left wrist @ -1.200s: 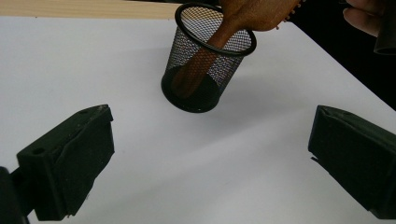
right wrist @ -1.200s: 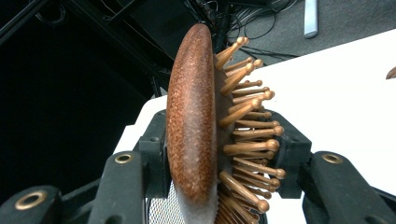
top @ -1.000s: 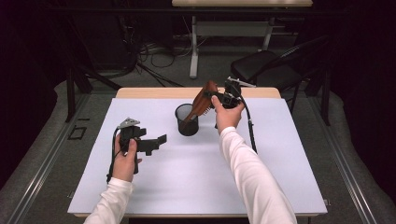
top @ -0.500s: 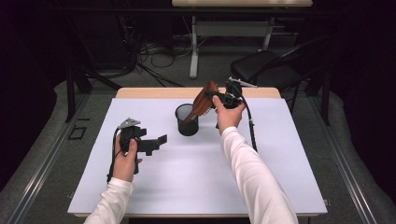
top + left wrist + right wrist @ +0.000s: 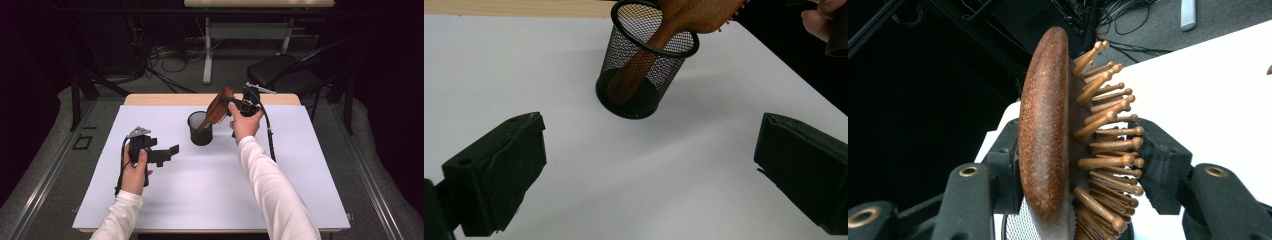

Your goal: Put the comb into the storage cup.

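A brown wooden hairbrush (image 5: pixel 216 112) leans in a black mesh cup (image 5: pixel 201 129) at the table's far middle, handle down inside it and head sticking out to the upper right. My right gripper (image 5: pixel 227 102) is at the head. Its jaws have just been opening, and the brush head (image 5: pixel 1045 130) stands between them, back against one pad and pin tips just at the other. My left gripper (image 5: pixel 172 150) hovers open over the white table (image 5: pixel 200 200) to the left of the cup (image 5: pixel 644 75), with nothing between its jaws (image 5: pixel 649 175).
The table's far wooden edge (image 5: pixel 165 99) lies just behind the cup. A black chair (image 5: pixel 285 75) stands behind the table at the right, with another table's legs and cables (image 5: pixel 165 55) on the floor beyond. Bare white surface spreads in front of both hands.
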### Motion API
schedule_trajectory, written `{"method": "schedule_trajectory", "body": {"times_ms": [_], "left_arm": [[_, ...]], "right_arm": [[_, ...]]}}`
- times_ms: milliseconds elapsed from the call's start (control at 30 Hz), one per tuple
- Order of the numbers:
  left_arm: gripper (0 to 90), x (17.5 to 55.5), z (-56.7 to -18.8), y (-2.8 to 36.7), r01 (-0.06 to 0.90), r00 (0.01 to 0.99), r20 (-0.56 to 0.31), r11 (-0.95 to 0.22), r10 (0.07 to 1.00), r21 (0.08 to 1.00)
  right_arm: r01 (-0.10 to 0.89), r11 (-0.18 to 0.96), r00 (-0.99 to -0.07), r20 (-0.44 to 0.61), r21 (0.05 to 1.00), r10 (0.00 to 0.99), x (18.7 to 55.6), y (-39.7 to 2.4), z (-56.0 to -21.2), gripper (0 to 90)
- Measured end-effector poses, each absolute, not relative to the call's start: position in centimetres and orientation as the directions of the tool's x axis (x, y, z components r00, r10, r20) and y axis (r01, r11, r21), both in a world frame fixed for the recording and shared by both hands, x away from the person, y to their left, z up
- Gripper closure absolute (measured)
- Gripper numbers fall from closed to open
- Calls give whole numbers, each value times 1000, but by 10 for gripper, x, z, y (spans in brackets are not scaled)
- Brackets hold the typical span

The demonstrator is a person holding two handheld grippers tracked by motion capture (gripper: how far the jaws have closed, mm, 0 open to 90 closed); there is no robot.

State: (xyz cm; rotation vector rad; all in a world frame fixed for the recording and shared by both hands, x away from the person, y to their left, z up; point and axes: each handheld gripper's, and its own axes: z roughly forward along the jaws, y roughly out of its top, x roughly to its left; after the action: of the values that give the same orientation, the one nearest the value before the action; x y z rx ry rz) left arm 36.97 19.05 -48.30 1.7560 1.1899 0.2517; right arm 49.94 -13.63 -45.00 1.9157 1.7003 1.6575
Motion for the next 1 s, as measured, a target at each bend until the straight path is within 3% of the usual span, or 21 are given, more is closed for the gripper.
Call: {"method": "schedule_trajectory", "body": {"times_ms": [1000], "left_arm": [[3, 373, -483, 187, 604, 509, -324, -63, 797, 795]], "right_arm": [[628, -316, -246, 567, 711, 786, 497, -139, -444, 143]]}}
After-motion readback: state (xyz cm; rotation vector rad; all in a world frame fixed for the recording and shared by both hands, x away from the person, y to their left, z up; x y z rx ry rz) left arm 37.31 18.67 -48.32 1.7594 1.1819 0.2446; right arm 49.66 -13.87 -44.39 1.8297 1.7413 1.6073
